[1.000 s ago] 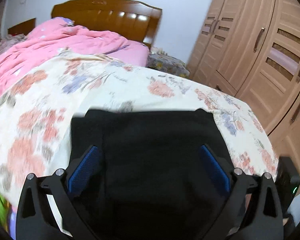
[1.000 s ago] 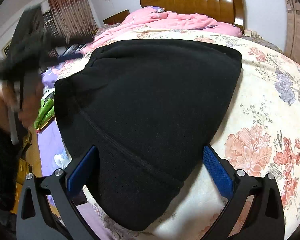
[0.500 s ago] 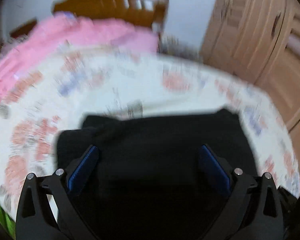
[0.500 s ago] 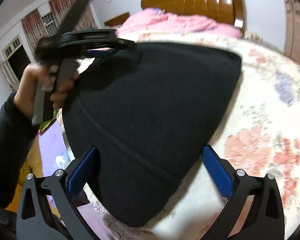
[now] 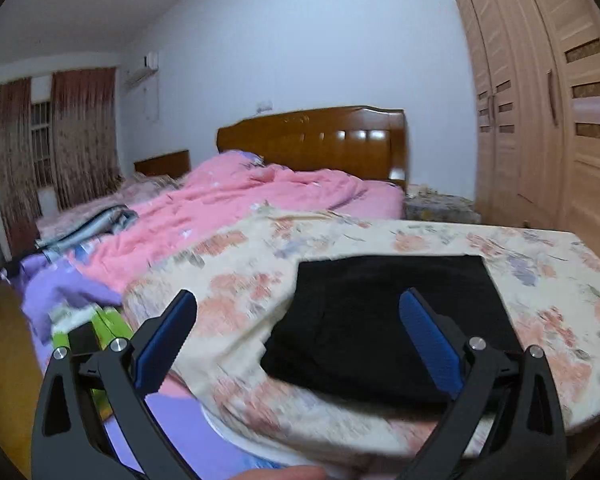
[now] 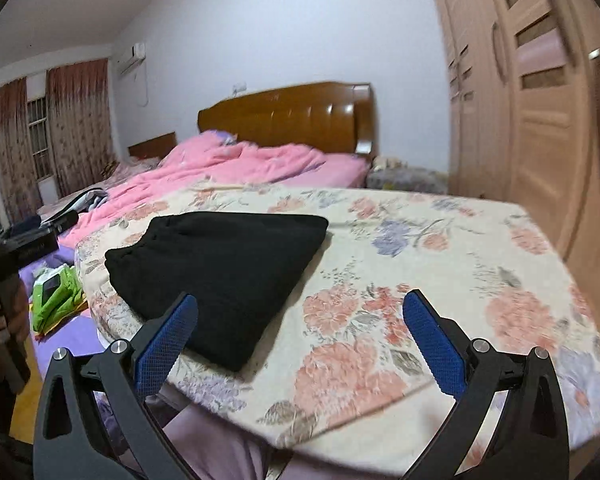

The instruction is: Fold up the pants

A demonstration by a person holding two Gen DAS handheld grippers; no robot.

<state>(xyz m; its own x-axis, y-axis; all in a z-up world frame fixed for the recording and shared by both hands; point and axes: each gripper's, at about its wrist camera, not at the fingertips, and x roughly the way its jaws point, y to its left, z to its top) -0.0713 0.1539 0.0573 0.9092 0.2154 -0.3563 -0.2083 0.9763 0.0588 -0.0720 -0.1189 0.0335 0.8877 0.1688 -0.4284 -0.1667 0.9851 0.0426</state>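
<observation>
On the left of our left wrist view we see curtains [image 5: 82, 136] over a barred window, then a purple sheet [image 5: 60, 292] with a green packet [image 5: 100, 320] lying on it. Next comes the pink quilt [image 5: 260, 192], heaped in front of the wooden headboard [image 5: 320, 140].

Our left hand-held gripper [image 5: 298, 332] hangs with its jaws spread wide and nothing between the blue pads [image 5: 164, 340]. It is above the near edge of the floral bedspread [image 5: 540, 280]. The black pants [image 5: 388, 320] lie folded into a compact rectangle on that bedspread, flat and apart from both grippers; in this view the right pad stands in front of them.

In the right wrist view, at the far left edge, we see a hand [image 6: 10, 312] on a dark handle. The same pants [image 6: 220, 268] sit on the left part of the floral bedspread [image 6: 460, 260], near its left edge. Our right hand-held gripper [image 6: 300, 336] is also spread wide and holds nothing; its left pad [image 6: 166, 344] overlaps the near corner of the pants in the picture, though we cannot tell whether it touches the cloth. Farthest right stands the light wooden wardrobe [image 6: 540, 120].
</observation>
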